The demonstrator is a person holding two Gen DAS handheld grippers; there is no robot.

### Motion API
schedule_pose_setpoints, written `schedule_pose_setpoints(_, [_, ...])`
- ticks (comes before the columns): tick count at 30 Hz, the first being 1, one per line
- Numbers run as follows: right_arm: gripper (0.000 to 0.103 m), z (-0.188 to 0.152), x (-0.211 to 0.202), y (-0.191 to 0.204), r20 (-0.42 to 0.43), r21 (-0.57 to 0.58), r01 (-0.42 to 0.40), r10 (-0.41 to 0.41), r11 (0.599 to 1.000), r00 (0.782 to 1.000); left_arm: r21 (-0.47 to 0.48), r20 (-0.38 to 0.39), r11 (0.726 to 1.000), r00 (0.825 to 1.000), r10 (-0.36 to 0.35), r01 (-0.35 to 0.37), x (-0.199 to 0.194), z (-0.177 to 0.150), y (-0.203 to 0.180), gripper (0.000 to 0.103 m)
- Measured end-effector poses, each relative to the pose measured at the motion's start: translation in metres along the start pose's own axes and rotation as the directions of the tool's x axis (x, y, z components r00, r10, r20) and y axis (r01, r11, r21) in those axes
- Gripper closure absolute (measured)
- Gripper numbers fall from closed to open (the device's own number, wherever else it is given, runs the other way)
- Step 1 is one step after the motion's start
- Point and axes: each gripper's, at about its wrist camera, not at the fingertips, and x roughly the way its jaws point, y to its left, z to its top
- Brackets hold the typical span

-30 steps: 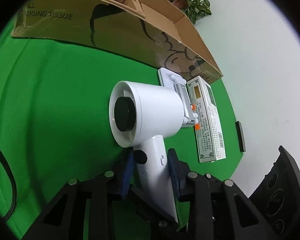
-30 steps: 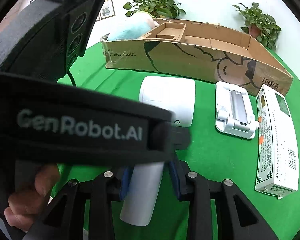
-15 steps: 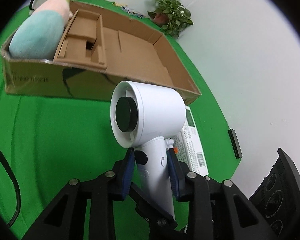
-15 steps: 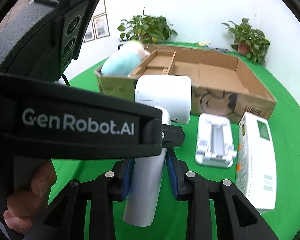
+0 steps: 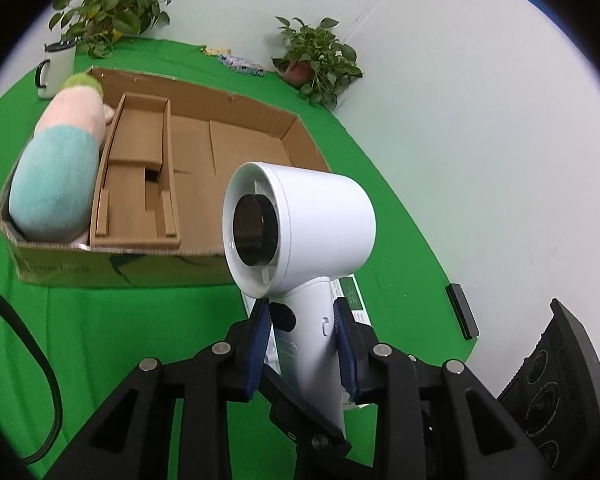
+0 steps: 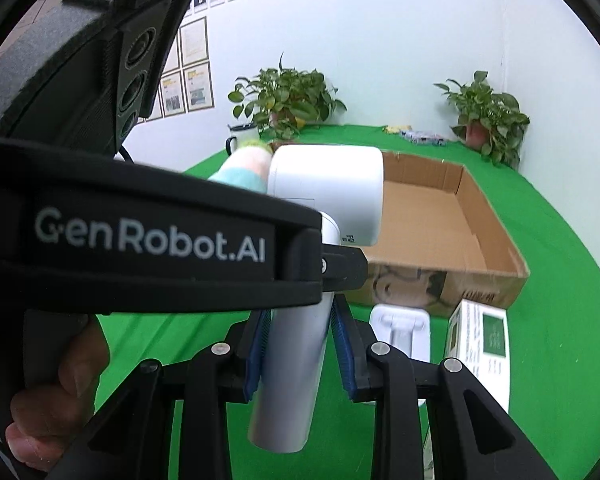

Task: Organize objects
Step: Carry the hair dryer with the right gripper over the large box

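Right wrist view: green tablecloth [image 6: 560, 280], potted plants [image 6: 286, 98], white walls [image 6: 400, 40].

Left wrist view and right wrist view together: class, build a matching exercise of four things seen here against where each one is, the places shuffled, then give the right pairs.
Things
1. white hair dryer
2. plush toy
3. white mug
4. white carton with green label

Places
A. inside the cardboard box, at its left end
B. on the green cloth, in front of the box
C. clamped by its handle in both the left gripper and the right gripper
D. on the green cloth behind the box, beside a potted plant

Pairs: 1-C, 2-A, 3-D, 4-B
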Motion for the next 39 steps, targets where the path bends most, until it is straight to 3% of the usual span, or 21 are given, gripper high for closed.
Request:
schedule_pose_setpoints(12, [0.076, 0.047, -0.007, -0.001, 0.087, -0.014, -0.008, 0.009, 1.000, 0.996, 0.051, 0.076, 0.998, 0.997, 0.023, -0.027, -0.016, 0.041, -0.018, 0.073])
schedule_pose_setpoints(22, [0.076, 0.092, 0.006, -0.015, 0.129, 0.016, -0.005, 0.003, 1.000, 0.992, 0.102, 0.091, 0.994, 0.995, 0.027, -0.037, -0.009, 0.092, -0.027, 0.073])
schedule_pose_setpoints(32, [0.076, 0.130, 0.039, -0.033, 0.087, 0.033, -0.013, 0.010, 0.999, 0.996, 0.094, 0.050, 0.995, 0.998, 0.038, -0.043, 0.019, 0.132, -0.014, 0.073])
schedule_pose_setpoints(39, [0.076, 0.114, 0.081, -0.036, -0.003, 0.054, -0.027, 0.027, 0.998, 1.000, 0.053, -0.017, 0.997, 0.999, 0.052, -0.051, 0.052, 0.138, 0.009, 0.073])
